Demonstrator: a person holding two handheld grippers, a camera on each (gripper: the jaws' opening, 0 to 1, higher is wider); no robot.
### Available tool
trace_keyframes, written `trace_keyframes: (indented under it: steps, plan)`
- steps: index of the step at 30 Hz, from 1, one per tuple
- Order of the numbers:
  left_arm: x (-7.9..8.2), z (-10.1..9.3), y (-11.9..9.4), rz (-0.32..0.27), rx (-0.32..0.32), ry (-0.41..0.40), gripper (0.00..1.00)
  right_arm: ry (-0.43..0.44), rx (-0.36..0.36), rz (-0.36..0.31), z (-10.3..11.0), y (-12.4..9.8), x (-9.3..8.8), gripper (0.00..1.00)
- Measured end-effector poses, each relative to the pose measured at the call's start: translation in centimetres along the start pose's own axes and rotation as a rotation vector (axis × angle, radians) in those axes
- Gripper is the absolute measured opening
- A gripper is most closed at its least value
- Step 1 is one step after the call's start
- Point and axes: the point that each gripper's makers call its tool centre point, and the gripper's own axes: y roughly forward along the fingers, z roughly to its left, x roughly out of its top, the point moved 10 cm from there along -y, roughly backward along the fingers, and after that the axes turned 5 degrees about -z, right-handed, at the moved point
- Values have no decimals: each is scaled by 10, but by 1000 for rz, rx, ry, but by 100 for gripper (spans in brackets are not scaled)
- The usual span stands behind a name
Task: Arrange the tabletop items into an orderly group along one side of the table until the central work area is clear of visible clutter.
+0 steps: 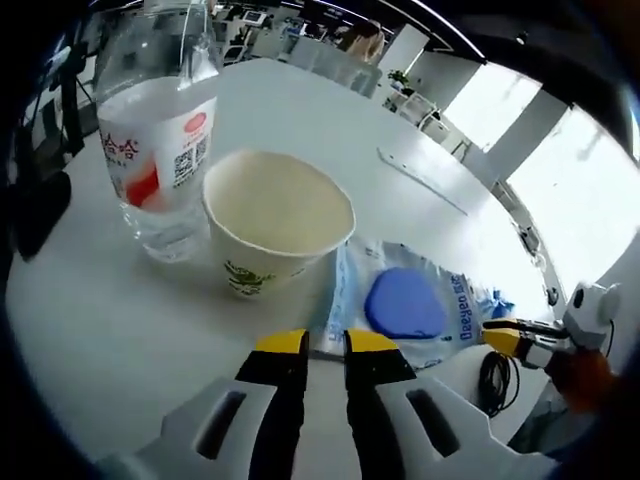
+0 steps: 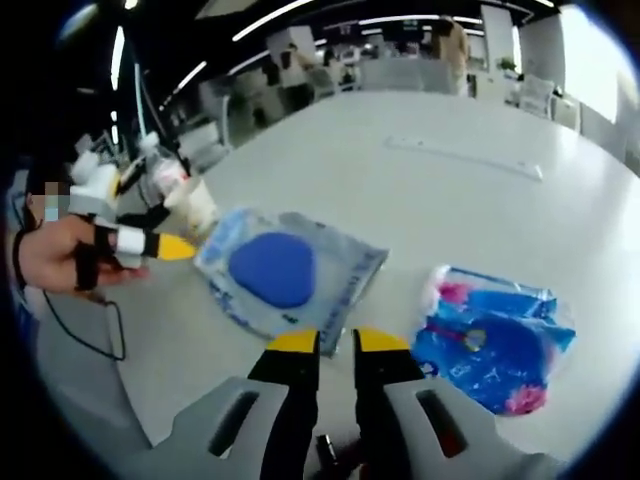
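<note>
Left gripper view is showing the left tool (image 1: 326, 345) hovering low over the white table (image 1: 440, 210), its yellow-tipped jaws sitting close together with a thin gap and nothing between them. Just ahead of the tips a paper cup (image 1: 277, 220) is standing upright, touching or almost touching a clear water bottle (image 1: 160, 140) behind it. Beside the cup a clear packet with a blue pad (image 1: 405, 302) is lying flat, its near edge reaching right up to the jaw tips. The right tool (image 1: 512, 338) is poking in at the far edge of this view, and I cannot tell whether it is spread or pinching. Right gripper view is looking along the right tool's (image 2: 337, 342) own jaws, which are likewise nearly pressed together and gripping nothing, with the same packet (image 2: 272, 268) lying just in front of them. A second blue packet with pink parts (image 2: 495, 340) is resting apart, well to one side. The left tool (image 2: 172, 246) is entering from the side, held by a hand (image 2: 60, 255), near the cup (image 2: 193, 205). Judging from this, the risk is a tool nudging the light, empty cup into the bottle and tipping it, or a slick packet sliding away instead of being picked up.
</note>
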Motion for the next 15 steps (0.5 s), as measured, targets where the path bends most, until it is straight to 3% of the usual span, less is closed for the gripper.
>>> trace_keyframes:
  steps: [15]
  plan:
    - [-13,11,-19,9,-6,88,11,-4,-38,-41,-5,-33,-12,10]
